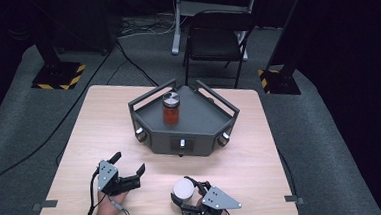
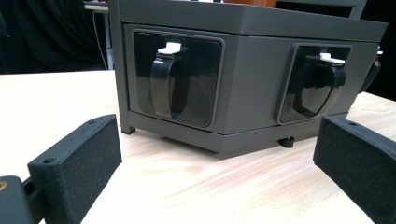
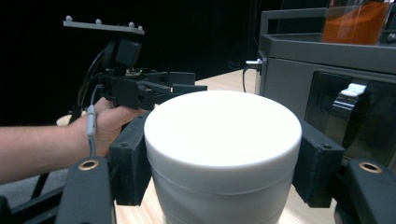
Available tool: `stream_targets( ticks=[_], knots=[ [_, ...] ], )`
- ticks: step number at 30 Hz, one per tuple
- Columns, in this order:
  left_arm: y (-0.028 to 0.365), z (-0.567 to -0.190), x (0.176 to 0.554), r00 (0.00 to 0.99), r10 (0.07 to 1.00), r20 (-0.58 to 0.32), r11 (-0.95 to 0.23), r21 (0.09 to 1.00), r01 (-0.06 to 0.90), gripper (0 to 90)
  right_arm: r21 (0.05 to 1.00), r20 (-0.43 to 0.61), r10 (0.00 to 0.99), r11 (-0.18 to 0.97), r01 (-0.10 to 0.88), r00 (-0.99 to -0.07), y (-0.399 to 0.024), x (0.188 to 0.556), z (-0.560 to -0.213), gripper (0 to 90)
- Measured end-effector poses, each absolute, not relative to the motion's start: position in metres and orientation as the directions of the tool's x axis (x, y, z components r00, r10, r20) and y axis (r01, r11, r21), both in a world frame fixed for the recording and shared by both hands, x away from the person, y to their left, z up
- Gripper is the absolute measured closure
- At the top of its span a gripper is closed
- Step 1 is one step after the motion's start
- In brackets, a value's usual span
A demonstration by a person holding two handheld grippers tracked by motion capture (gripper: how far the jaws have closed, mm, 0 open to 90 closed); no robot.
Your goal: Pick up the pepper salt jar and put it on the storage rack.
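A white round jar (image 1: 183,188) with a white lid stands on the wooden table (image 1: 104,118) near its front edge. My right gripper (image 1: 188,193) is shut on it. In the right gripper view both pads press the white jar's (image 3: 223,140) sides, just under the lid. My left gripper (image 1: 128,163) rests to the left of the jar, open and holding nothing. Its jaws (image 2: 215,158) stand wide apart and face the grey stand (image 2: 243,84). A glass jar of orange stuff (image 1: 171,111) with a metal lid stands upright on the grey stand (image 1: 200,137).
The grey stand has low rails along its sides and recessed black latches (image 2: 168,84) in its front faces. A black folding chair (image 1: 217,38) stands behind the table. Two black post bases with yellow striped tape (image 1: 59,75) stand on the floor at the left and right.
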State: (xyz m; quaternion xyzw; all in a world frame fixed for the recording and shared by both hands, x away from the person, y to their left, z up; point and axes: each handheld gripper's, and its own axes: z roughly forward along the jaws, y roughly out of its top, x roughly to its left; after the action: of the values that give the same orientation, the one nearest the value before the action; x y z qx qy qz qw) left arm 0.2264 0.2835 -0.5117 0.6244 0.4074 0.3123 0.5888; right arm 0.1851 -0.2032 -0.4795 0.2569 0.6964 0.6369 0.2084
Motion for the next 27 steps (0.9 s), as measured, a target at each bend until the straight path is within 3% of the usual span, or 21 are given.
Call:
stream_targets(
  ticks=[27],
  knots=[
    [0.2816,-0.5092,0.2271,0.472,0.878,-0.077,0.006,0.989,0.150,0.6,0.995,0.037,0.649,0.043,0.085,-0.760,-0.1997,0.1812,-0.4794,32.5]
  ],
)
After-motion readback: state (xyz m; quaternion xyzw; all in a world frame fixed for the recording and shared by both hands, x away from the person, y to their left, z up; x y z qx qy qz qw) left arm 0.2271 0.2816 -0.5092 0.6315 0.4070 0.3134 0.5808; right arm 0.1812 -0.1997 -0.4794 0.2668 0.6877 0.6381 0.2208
